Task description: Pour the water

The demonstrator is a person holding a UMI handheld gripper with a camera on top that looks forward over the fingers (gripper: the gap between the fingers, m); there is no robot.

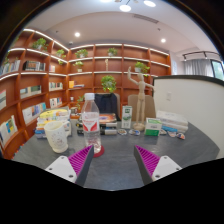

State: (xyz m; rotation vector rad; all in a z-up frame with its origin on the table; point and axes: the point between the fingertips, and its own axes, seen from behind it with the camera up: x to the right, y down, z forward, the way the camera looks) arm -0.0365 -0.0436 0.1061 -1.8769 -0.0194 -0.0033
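Two fingers of the gripper [118, 164] stand wide apart above a grey tabletop [115, 150], each with a magenta pad [80, 161] on its inner face; nothing is held between them.

Items on the table, beyond the fingers:
- One clear plastic water bottle [91, 122], upright, with a red label band and a pale cap; it stands just ahead of the left finger, well short of contact.
- One white pitcher-like mug [57, 135], upright, beside the bottle on its left, slightly apart from it.
- One small jar or can [126, 117], farther back, roughly in line with the gap between the fingers.
- One green box [152, 126], to the right of that jar.
- Assorted boxes and packets [45, 121] stacked behind the mug; labels too small to read.
- Flat packets [173, 122] along the table's far right edge.

Surroundings:
- Wooden wall shelving [60, 70] with lit shelves, books and potted plants [108, 82].
- One white partition [190, 100] at the right.
- Recessed ceiling lights [76, 34].
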